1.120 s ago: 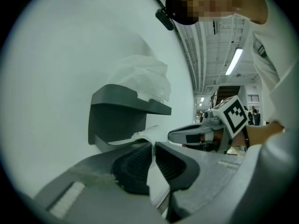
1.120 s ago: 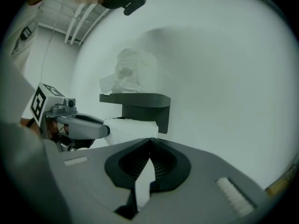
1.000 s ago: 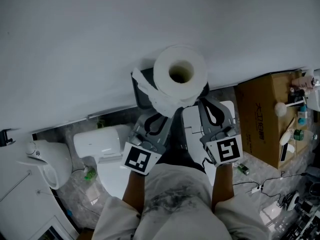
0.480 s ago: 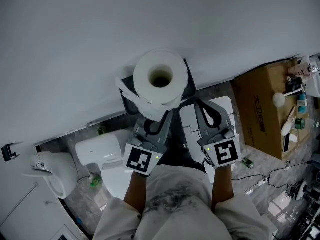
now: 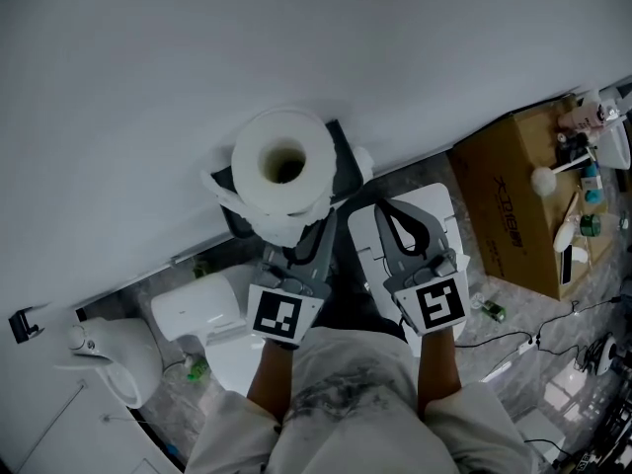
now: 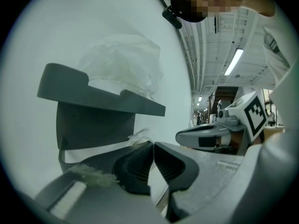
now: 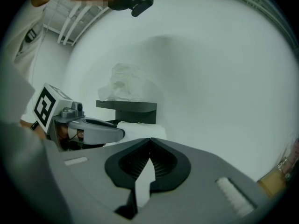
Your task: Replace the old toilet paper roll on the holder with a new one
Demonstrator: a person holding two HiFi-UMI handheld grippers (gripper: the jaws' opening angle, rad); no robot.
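The left gripper [image 5: 314, 227] has just been closing its jaws, and they are now meeting at the tips. A shred of tissue [image 6: 140, 135] is showing right at those tips, though I cannot tell whether it is being pinched. The right gripper [image 5: 388, 208] is keeping its jaws fully closed on nothing.

Compared with a second ago, the roll [image 5: 286, 194] and the dark holder [image 5: 343, 156] are sitting further left of both grippers in the head view. The right gripper is no longer crowding the roll's right edge and is now pointing at the wall to its right.

The roll is standing on end on the holder's shelf [image 6: 100, 94], hole facing up, with loose paper trailing toward the near side. A second white roll [image 7: 140, 129] is showing under the shelf. So the swap is probably not finished, because the roll on top is only parked there.
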